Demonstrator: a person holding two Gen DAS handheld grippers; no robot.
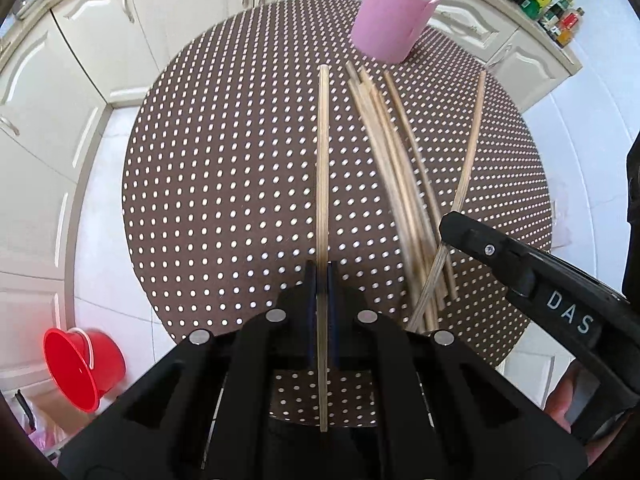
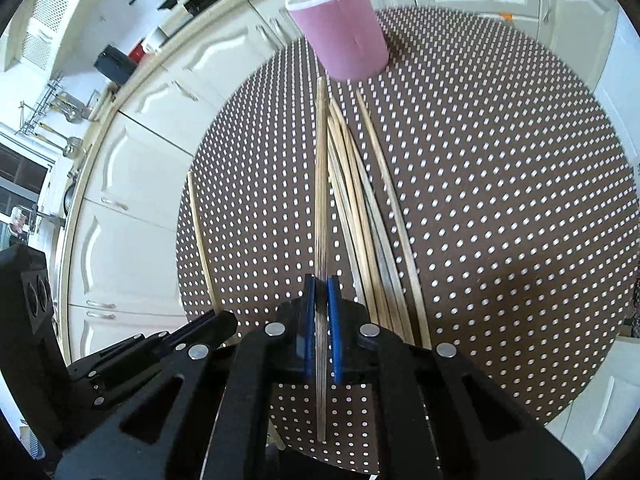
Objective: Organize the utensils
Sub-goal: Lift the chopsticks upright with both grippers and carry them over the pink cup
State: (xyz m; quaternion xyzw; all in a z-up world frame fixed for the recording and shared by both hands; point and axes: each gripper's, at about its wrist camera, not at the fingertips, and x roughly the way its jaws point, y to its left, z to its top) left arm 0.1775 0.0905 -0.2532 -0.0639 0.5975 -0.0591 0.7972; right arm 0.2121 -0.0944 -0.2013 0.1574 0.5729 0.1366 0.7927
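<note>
We hold one chopstick in each hand-held gripper. Our left hand-held gripper (image 1: 322,280) has its blue pads pressed together on a single wooden chopstick (image 1: 323,168), which runs straight ahead from between the pads toward the far side of the round dotted tabletop (image 1: 224,184), its rear end sticking back under the jaws. Our right hand-held gripper (image 2: 321,292) pinches another single chopstick (image 2: 321,184) the same way, its tip pointing at the foot of the pink cup (image 2: 344,28).

The loose bundle of chopsticks (image 1: 396,184) lies on the tabletop just to the right of the left gripper's stick and just to the right of the right gripper's stick; in the right wrist view the bundle fans out from near the jaws toward the cup. We count about six sticks in it, though they overlap and blur, so the number is not certain. There is one pink cup, standing upright at the far edge of the tabletop, apart from the sticks' tips. One red bucket (image 1: 80,364) sits on the floor at the left.
</note>
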